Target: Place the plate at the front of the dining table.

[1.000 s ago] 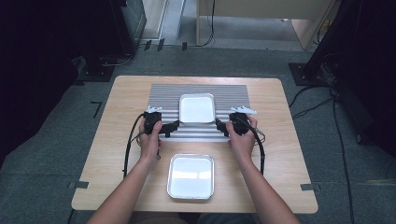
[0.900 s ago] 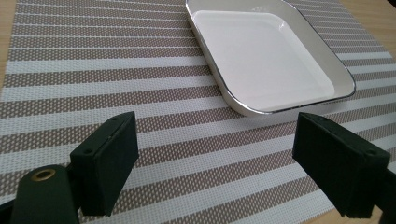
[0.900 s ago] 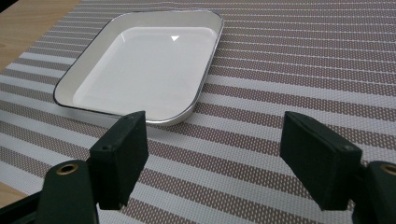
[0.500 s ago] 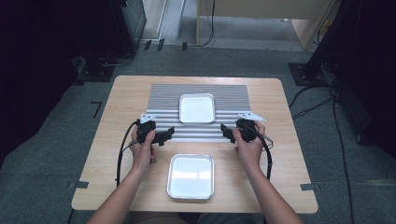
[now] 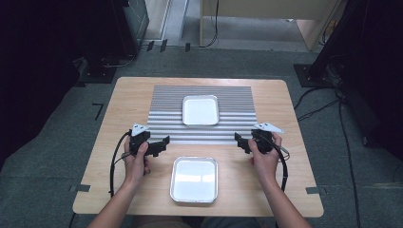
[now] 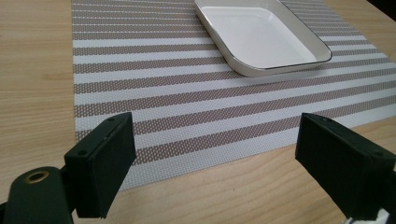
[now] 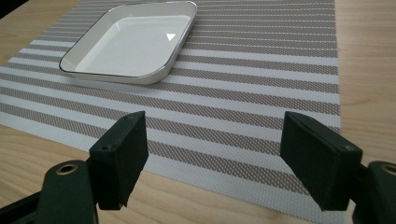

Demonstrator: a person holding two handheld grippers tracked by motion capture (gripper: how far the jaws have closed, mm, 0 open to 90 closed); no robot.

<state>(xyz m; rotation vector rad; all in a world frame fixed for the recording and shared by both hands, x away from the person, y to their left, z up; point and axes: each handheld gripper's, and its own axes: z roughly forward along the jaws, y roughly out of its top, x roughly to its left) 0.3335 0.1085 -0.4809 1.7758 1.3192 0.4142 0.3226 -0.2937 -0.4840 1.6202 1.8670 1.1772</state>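
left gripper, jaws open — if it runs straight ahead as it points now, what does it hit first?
Judging by the left gripper view, the left gripper points over the near edge of the striped mat. Low down, it would slide onto the mat first; the white tray lies further on, slightly right. Height is hard to judge.

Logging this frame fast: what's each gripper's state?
Left gripper: open, holding nothing.
Right gripper: open, holding nothing.

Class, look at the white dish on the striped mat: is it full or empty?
Empty. The white dish on the striped mat shows a bare white inside in both gripper views.
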